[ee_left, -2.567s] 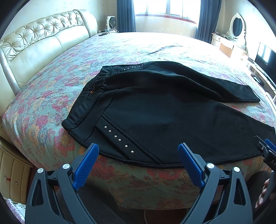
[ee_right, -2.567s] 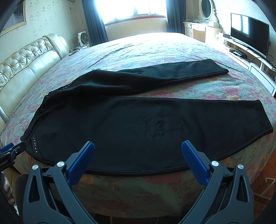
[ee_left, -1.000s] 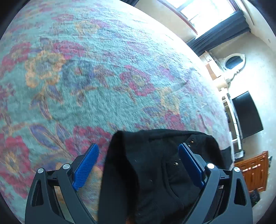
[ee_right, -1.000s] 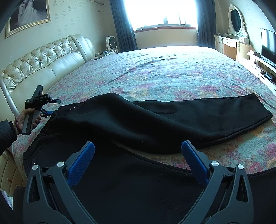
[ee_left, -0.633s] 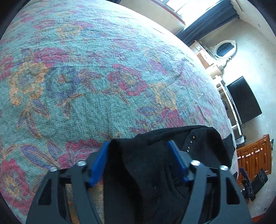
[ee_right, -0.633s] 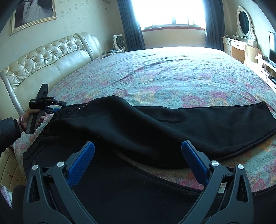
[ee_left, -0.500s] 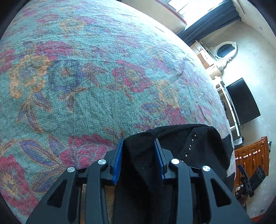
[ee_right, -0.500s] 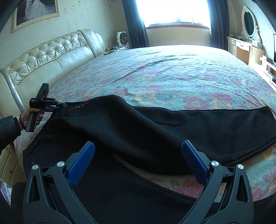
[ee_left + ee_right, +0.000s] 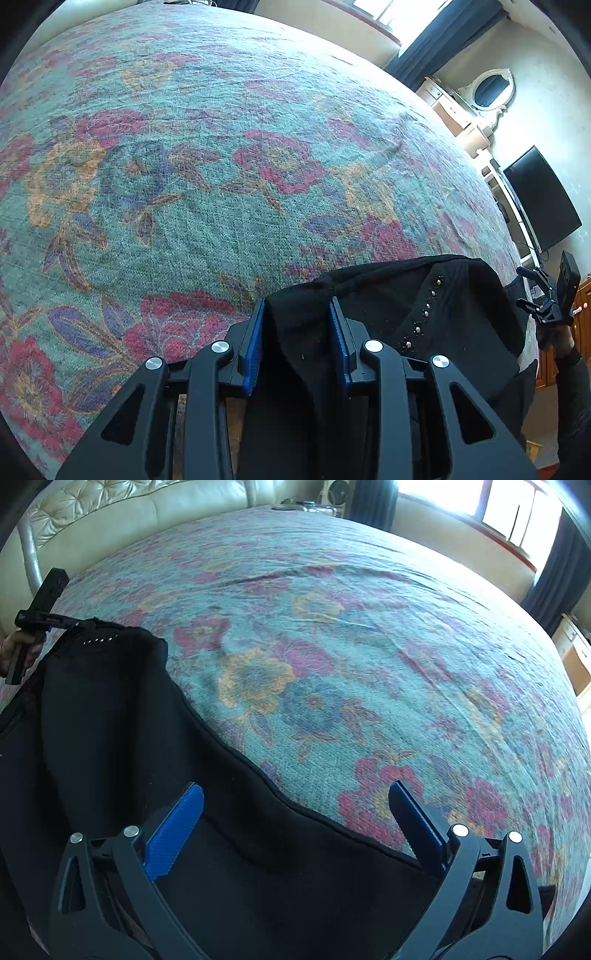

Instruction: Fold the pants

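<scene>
Black pants (image 9: 110,746) lie on the flowered bedspread (image 9: 351,657). My left gripper (image 9: 297,314) is shut on the waistband corner of the pants (image 9: 424,306), close to a row of small studs (image 9: 424,314). My right gripper (image 9: 295,812) is open, low over the far leg's upper edge, with cloth between its blue pads (image 9: 173,827). The left gripper (image 9: 40,620) also shows at the far left of the right wrist view, at the waistband. The right gripper (image 9: 546,295) shows at the right edge of the left wrist view.
A cream tufted headboard (image 9: 122,528) runs along the bed's left side. A window with dark curtains (image 9: 554,572) is at the back. A dresser with an oval mirror (image 9: 491,88) and a TV (image 9: 539,199) stand to the right.
My left gripper went from open around the waistband corner to shut on it. My right gripper moved forward and down over the far leg and stays open.
</scene>
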Motion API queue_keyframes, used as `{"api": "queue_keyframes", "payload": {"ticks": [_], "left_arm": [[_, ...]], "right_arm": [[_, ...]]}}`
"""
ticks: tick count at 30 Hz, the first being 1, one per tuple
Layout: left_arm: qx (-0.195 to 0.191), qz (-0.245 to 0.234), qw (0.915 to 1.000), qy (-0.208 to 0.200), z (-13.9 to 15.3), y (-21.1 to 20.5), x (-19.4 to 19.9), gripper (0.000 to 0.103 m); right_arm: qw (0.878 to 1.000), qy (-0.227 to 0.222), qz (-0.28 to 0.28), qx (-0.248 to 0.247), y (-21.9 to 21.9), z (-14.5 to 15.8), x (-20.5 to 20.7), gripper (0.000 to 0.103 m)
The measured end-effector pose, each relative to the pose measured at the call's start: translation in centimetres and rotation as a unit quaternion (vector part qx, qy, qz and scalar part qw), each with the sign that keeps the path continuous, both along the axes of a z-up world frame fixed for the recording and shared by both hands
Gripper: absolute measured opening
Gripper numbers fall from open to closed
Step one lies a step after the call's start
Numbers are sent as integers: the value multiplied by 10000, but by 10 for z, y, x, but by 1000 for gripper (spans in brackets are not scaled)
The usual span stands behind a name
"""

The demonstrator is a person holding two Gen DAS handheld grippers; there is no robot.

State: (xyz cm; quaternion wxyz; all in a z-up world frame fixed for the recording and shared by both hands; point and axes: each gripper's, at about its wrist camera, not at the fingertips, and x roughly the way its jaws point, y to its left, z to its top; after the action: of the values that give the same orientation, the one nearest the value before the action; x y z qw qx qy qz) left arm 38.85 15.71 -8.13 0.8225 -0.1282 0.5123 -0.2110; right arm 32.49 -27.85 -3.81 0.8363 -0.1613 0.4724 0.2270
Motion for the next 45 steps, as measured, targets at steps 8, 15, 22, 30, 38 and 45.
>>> {"api": "queue_keyframes", "payload": {"ticks": [8, 15, 22, 30, 38, 45], "left_arm": [[476, -164, 9987, -45, 3, -14, 5, 34], [136, -33, 9992, -366, 25, -8, -9, 31], [-830, -16, 9923, -918, 80, 18, -72, 32], [-889, -129, 9930, -763, 75, 39, -201, 32], [-1052, 504, 9932, 22, 20, 66, -285, 32], [-1797, 1165, 9768, -43, 35, 52, -298, 65]], "right_arm": [[9960, 790, 415, -21, 27, -28, 8, 26], [9996, -181, -150, 142, 4, 23, -27, 9], [9884, -1473, -364, -84, 7, 88, -133, 9], [9845, -1670, -113, -520, 28, 64, -287, 9], [9987, -423, -256, 150, 29, 14, -335, 54], [9494, 133, -1878, 2512, -15, 34, -322, 73]]}}
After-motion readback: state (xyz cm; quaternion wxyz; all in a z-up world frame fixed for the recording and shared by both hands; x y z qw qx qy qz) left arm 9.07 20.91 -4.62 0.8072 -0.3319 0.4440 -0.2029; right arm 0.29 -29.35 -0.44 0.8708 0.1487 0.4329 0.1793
